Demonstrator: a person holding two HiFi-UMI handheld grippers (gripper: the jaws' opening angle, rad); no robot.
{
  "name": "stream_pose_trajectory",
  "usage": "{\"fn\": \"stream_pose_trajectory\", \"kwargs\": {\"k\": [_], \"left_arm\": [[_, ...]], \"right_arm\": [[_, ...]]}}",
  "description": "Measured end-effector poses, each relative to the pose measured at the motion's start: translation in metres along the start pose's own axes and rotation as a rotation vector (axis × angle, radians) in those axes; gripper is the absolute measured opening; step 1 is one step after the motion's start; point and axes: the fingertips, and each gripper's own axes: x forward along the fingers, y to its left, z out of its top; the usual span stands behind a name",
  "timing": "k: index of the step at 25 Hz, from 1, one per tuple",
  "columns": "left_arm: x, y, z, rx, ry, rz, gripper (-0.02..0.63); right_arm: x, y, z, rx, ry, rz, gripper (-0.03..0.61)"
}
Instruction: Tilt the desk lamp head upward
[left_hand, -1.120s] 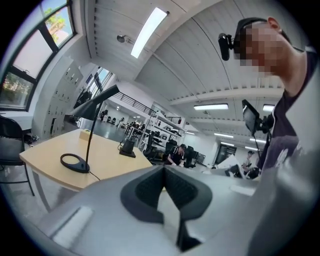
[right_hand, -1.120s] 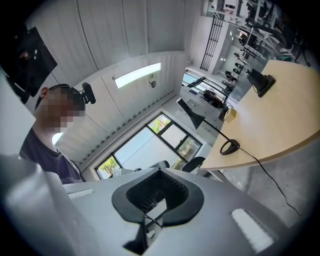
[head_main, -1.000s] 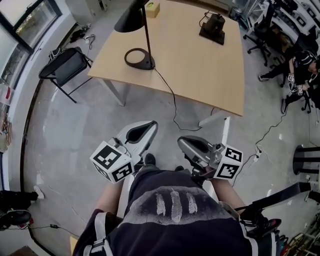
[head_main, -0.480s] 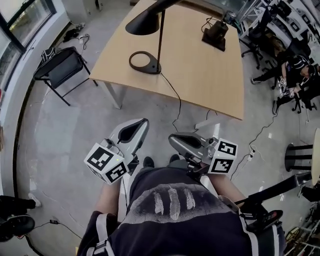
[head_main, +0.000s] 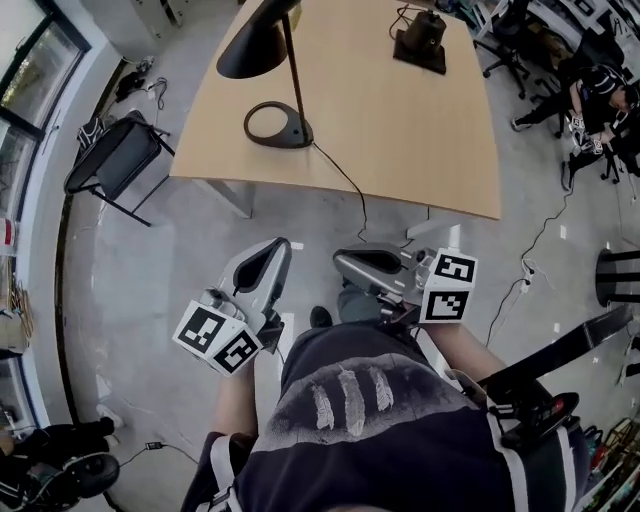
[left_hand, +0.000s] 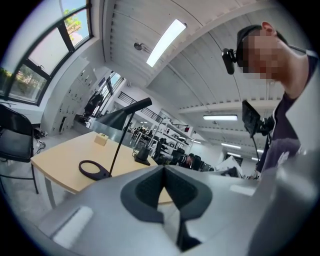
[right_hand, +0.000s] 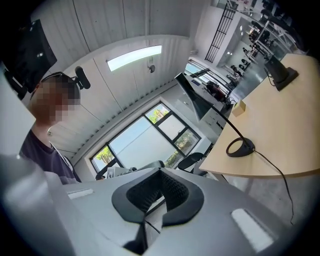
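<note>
A black desk lamp stands on the wooden table (head_main: 400, 120). Its ring base (head_main: 278, 125) sits near the table's front left, and a thin stem rises to the cone shade (head_main: 255, 40), which faces down. Both grippers are held close to the person's body, well short of the table. My left gripper (head_main: 262, 275) is shut and holds nothing. My right gripper (head_main: 350, 265) is shut too, also with nothing in it. In the left gripper view, the lamp shade (left_hand: 120, 116) and base (left_hand: 94, 170) are far beyond the jaws. The right gripper view shows the base (right_hand: 240, 147) far off.
A black chair (head_main: 115, 160) stands left of the table. A black device (head_main: 420, 40) sits at the table's far side, with a small box (left_hand: 102, 140) nearby. The lamp's cable (head_main: 350, 200) trails over the table edge to the floor. A person (head_main: 600, 90) sits at right.
The head view has swung, so the table and lamp sit differently in frame. Both grippers stay shut in front of the body, a little closer to the table.
</note>
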Motion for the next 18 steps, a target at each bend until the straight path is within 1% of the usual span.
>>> {"fn": "stream_pose_trajectory", "kwargs": {"k": [3,6,12,16,18], "left_arm": [[0.017,0.020,0.010,0.001,0.045,0.017,0.002],[0.045,0.031,0.017,0.013,0.072,0.023,0.002],[0.108,0.017,0.021,0.032,0.103,0.024,0.002],[0.141,0.010,0.019,0.064,0.114,0.076,0.002],[0.160,0.011,0.016,0.066,0.122,0.080,0.002]], "right_arm": [[0.015,-0.020,0.019,0.027,-0.022,0.019,-0.002],[0.018,-0.037,0.040,0.026,-0.036,0.040,-0.002],[-0.024,-0.076,0.077,0.033,-0.073,0.044,-0.002],[-0.057,-0.100,0.094,0.039,-0.064,0.081,-0.002],[-0.073,-0.115,0.102,0.048,-0.075,0.069,-0.002]]}}
